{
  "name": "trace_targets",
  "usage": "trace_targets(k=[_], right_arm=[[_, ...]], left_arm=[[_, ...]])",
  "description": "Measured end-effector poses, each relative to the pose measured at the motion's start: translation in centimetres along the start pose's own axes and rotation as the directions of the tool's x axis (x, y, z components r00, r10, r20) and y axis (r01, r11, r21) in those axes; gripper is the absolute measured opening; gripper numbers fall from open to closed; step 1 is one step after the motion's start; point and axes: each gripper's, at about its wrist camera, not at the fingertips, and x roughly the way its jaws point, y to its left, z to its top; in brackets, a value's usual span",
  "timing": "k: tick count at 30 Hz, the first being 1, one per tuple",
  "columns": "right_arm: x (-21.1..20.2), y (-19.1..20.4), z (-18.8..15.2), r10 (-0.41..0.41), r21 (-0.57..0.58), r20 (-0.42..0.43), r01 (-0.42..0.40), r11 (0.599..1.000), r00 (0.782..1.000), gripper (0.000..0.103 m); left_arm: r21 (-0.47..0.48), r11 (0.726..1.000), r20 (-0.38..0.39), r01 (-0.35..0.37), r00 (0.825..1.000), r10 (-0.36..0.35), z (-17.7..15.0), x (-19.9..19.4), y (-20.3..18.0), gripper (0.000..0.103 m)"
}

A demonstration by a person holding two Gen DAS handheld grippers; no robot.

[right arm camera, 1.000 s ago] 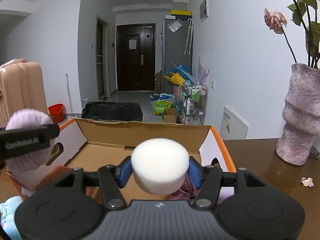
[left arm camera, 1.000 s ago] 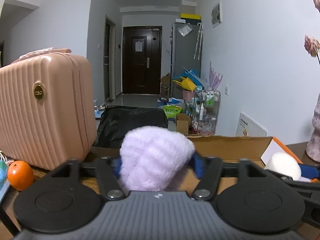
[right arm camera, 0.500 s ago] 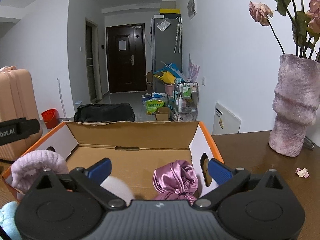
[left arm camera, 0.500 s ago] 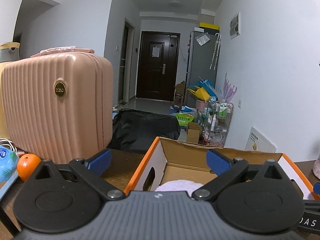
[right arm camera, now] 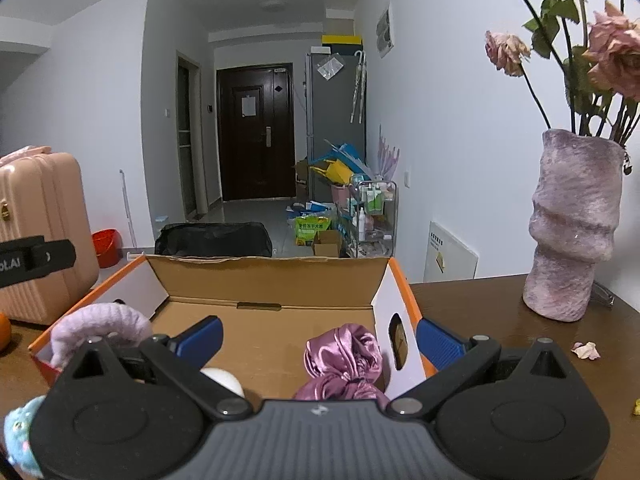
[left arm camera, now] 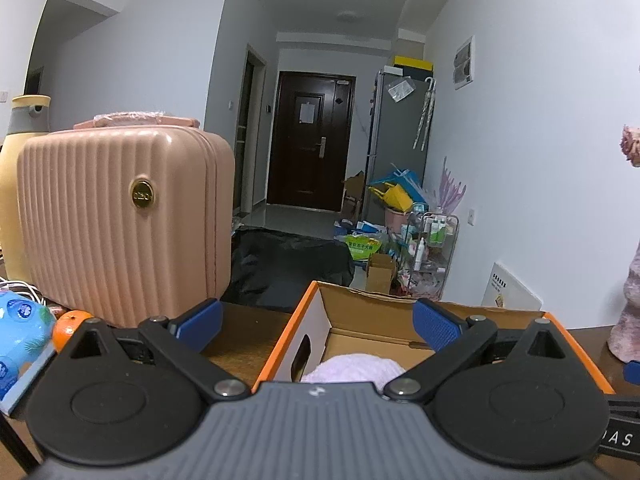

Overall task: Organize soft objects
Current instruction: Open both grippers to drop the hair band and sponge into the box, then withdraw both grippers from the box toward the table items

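Both claws spread wide and empty over the cardboard box

The left claw (left arm camera: 316,322) stands fully released, nothing between its blue pads (left arm camera: 434,324) — the fluffy lilac piece (left arm camera: 354,367) lies just below it, in the left end of the cardboard box (right arm camera: 268,278). The right claw (right arm camera: 318,334) is likewise spread wide and grips nothing; the white sponge (right arm camera: 224,380) rests on the box floor under its left finger, with the crumpled purple satin piece (right arm camera: 344,360) beside it toward the right wall. Both claws tilt gently down over the box, side by side. The box sits on the dark counter (right arm camera: 480,320), between a pink suitcase (left arm camera: 124,220) and a purple vase (right arm camera: 572,228).
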Motion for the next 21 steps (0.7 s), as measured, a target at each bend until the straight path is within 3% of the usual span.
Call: trace_targets(k=[21], right_arm=[[-7.9,-1.0,-3.5,0.002,0.013,0.051,-0.003,1.0,0.999,0.103]], left_arm=[[0.062,0.998,0.037,0.006,0.999,-0.008,-2.6,-8.3,1.7,0.103]])
